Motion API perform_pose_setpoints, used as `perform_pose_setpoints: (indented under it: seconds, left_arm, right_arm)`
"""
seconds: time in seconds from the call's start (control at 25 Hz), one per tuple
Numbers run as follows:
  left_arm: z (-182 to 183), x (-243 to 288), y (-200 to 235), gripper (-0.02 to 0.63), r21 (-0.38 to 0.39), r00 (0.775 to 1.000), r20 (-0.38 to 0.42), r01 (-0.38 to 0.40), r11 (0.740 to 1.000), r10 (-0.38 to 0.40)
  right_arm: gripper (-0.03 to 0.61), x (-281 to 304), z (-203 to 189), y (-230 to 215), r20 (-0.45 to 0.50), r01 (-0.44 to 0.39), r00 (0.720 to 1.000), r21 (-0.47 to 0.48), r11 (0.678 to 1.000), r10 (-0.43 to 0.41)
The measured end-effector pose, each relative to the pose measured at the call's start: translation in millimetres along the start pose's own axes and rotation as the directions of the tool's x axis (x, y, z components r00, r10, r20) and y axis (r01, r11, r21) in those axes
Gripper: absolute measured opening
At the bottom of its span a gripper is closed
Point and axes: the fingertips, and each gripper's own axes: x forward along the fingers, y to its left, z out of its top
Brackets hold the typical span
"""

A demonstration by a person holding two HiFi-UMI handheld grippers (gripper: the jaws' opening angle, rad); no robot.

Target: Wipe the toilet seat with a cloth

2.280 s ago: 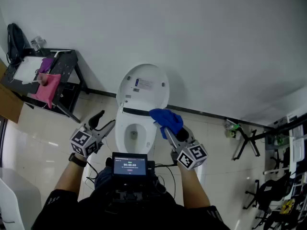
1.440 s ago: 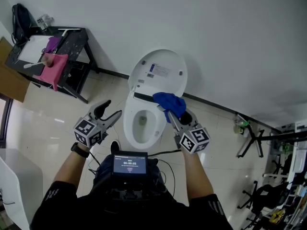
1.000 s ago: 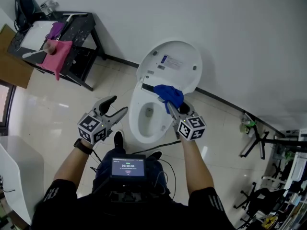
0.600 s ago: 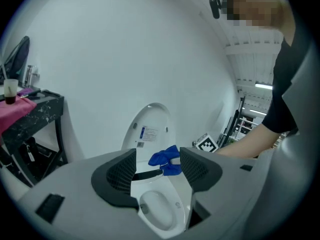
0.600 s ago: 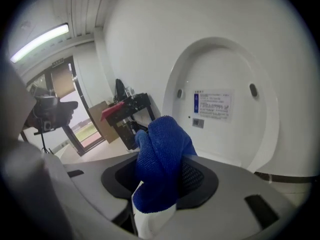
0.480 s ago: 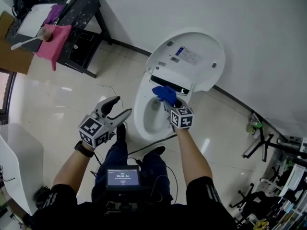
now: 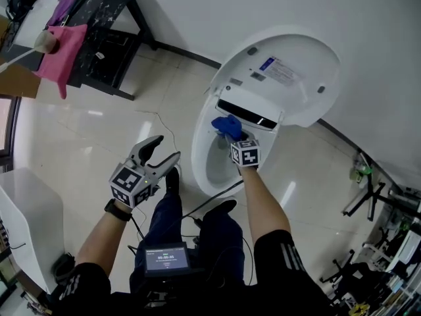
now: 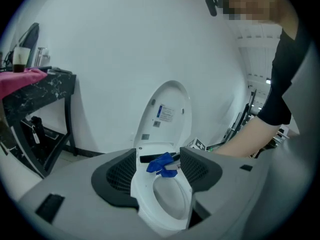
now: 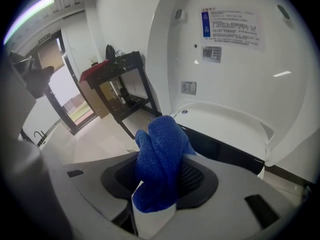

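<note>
A white toilet stands with its lid (image 7: 283,78) raised against the wall and its seat (image 7: 200,163) down. My right gripper (image 7: 231,135) is shut on a bunched blue cloth (image 7: 227,126) and holds it at the back of the seat, just below the hinge. In the right gripper view the cloth (image 9: 160,159) bulges out between the jaws, in front of the lid (image 9: 230,59). My left gripper (image 7: 166,149) hangs open and holds nothing, left of the bowl above the floor. The left gripper view shows the seat (image 8: 145,194) and the cloth (image 8: 160,164) ahead.
A black table (image 7: 99,18) with a pink cloth (image 7: 59,45) draped on it stands at the far left. The person's shoes (image 7: 172,176) are at the toilet's base, and a cable runs over the floor. A metal stand (image 7: 365,183) is at the right.
The person has stepped in closer. My right gripper has carried the blue cloth forward and down to the back of the seat. The left gripper has stayed open at the left.
</note>
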Motion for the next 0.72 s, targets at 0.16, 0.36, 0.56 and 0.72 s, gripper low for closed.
perform_pose_setpoints:
  seconds: [0.16,0.36,0.56,0.72]
  left_arm:
    - [-28,12,17,0.265,-0.047,1.000,-0.021,-0.005,0.999,0.004]
    - [-67,30,27,0.265,-0.071,0.998,-0.059,0.006,0.997,-0.010]
    - [-66,36,31,0.265,-0.016,0.999,-0.046,0.024,1.000,-0.025]
    - [-62,31,33,0.265,-0.052,0.999,-0.037,0.013,0.999,-0.015]
  right_arm:
    - [0.193,41,-21,-10,-0.069,0.015,0.997,-0.067,0.998,-0.020]
    - [0.192,82,-38,-10,-0.120,0.023,0.992,-0.092,0.996,-0.034]
    - [0.193,107,-44,-4,-0.165,0.005,0.986,-0.123,0.992,-0.026]
    - [0.195,124,-55,-2,-0.178,-0.031,0.984,-0.118,0.993,0.010]
